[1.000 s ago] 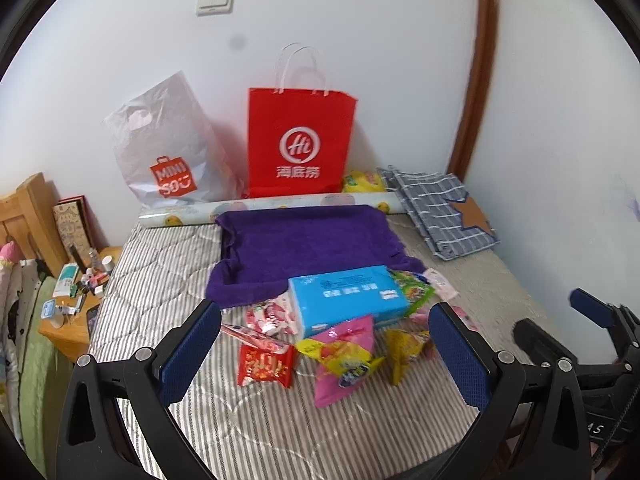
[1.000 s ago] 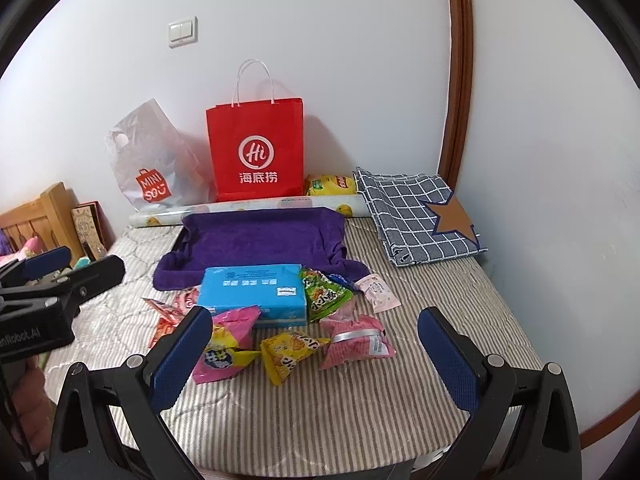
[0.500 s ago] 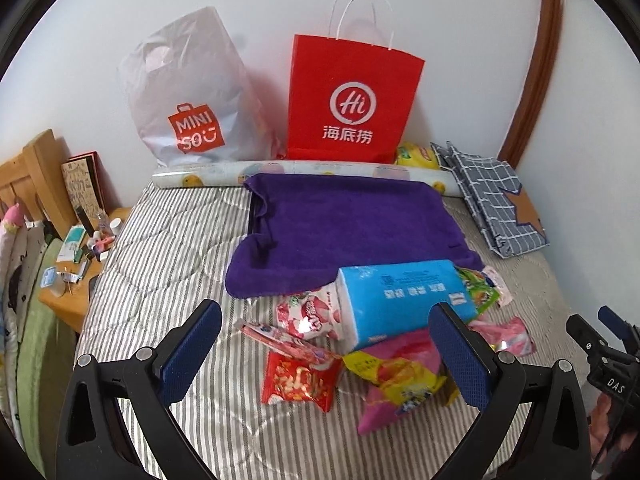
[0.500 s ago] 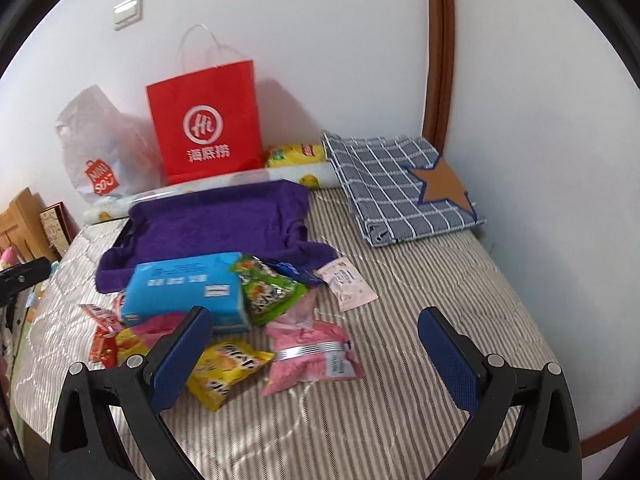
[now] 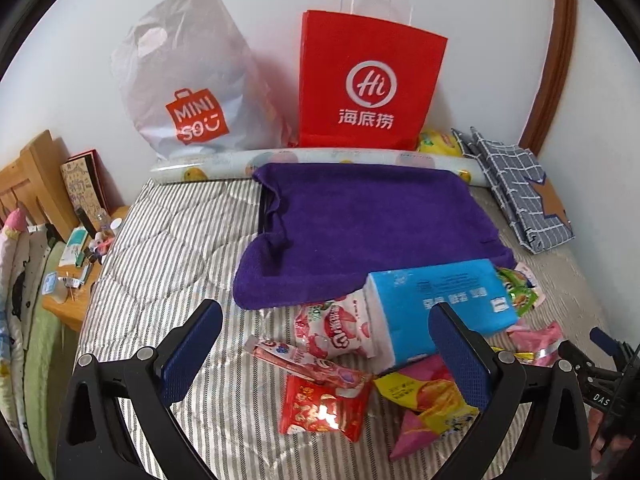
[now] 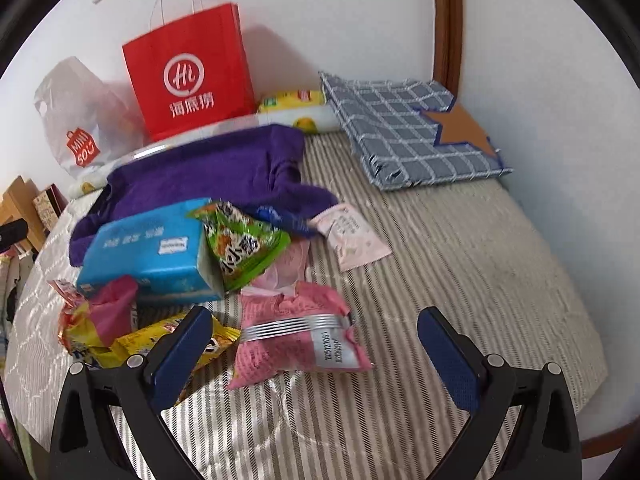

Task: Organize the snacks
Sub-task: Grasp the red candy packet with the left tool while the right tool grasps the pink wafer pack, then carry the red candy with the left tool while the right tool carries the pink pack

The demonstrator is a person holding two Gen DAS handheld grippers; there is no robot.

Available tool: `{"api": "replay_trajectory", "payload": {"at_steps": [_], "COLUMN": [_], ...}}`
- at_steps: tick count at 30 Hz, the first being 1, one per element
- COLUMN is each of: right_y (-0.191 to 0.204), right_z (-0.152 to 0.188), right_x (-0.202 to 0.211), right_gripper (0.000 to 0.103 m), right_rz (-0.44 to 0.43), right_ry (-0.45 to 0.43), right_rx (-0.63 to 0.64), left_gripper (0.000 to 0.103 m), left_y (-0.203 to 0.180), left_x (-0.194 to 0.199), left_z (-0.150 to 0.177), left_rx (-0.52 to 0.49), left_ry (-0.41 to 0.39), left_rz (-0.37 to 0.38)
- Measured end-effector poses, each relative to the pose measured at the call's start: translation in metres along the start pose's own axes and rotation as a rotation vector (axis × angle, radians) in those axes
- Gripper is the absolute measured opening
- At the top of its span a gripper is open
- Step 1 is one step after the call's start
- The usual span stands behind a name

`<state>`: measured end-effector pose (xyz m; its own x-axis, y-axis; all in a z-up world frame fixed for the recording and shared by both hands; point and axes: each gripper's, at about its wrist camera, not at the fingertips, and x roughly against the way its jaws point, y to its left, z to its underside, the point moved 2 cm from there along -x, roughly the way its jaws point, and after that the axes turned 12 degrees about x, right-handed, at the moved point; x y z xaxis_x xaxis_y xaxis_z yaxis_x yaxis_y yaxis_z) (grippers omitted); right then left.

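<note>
Purple towel [image 5: 372, 236] hiding a tray's far side, yellow bag [image 6: 292, 99] half-hidden behind roll [image 5: 312, 160]

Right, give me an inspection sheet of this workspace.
Surface: striped mattress, bare on its right side.
Job's things: snack packets piled around a blue tissue pack; pink packet nearest the right gripper.
Clutter: purple towel, red paper bag, Miniso bag, checked cloth.
Grippers: left gripper and right both open, empty.
Cables: nothing seen.
Surroundings: white walls, cluttered wooden bedside table.
</note>
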<state>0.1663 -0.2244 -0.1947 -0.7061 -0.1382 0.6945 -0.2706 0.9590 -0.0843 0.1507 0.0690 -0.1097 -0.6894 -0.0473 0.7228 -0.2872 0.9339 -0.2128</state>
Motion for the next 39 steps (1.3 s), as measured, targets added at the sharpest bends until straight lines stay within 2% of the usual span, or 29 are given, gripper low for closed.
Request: {"api": "replay_trajectory", "payload": {"at_steps": [4,6,8,11,16,24,30,34,36,39], "right_y": [0.004,0.003,0.002,0.000,0.003,0.006,0.004,0.007,0.007,0.008], "right_z": [0.005,0.008,0.013,0.017,0.016,0.010,0.007,0.004,0.002,-0.001], "right_x": [-0.021,-0.031,-0.040,-0.051,-0.049,-0.033,-0.023,-0.024,-0.022,-0.017], "right_gripper": [0.100,0.094,0.084,0.079,0.075,0.068,0.063,0.058,0.058,0.058], "right_rz": [-0.013,-0.011,-0.017,-0.025,-0.015,-0.002,-0.010,-0.012,-0.016,-0.012], "right_ry": [0.032,0.051,0.073,0.088,0.042,-0.019,-0.052,-0.052,-0.060,-0.077], "right_rx": [0.011,0.002,-0.012,-0.033,-0.030,-0.026,-0.042,-0.034,-0.036,-0.031], "left_gripper": [0.102,0.102,0.102,0.098,0.098,0.098,0.097,0.081,0.055,0.051], "left_y": [0.008,0.012,0.016,0.023,0.030,0.030,0.028,0.028,0.027,0.029], "left_x": [-0.006,-0.009,-0.013,-0.020,-0.028,-0.051,-0.064,-0.068,-0.066,-0.064], "left_z": [0.004,0.006,0.009,0.015,0.028,0.063,0.080,0.082,0.082,0.079], "left_rx": [-0.003,-0.009,-0.009,-0.006,-0.002,-0.026,-0.047,-0.043,-0.049,-0.027], "left_ry": [-0.008,-0.002,0.007,0.032,0.060,0.150,0.179,0.185,0.181,0.196], "left_rz": [-0.005,-0.007,0.001,0.012,0.034,0.022,0.008,0.012,0.025,0.054]}}
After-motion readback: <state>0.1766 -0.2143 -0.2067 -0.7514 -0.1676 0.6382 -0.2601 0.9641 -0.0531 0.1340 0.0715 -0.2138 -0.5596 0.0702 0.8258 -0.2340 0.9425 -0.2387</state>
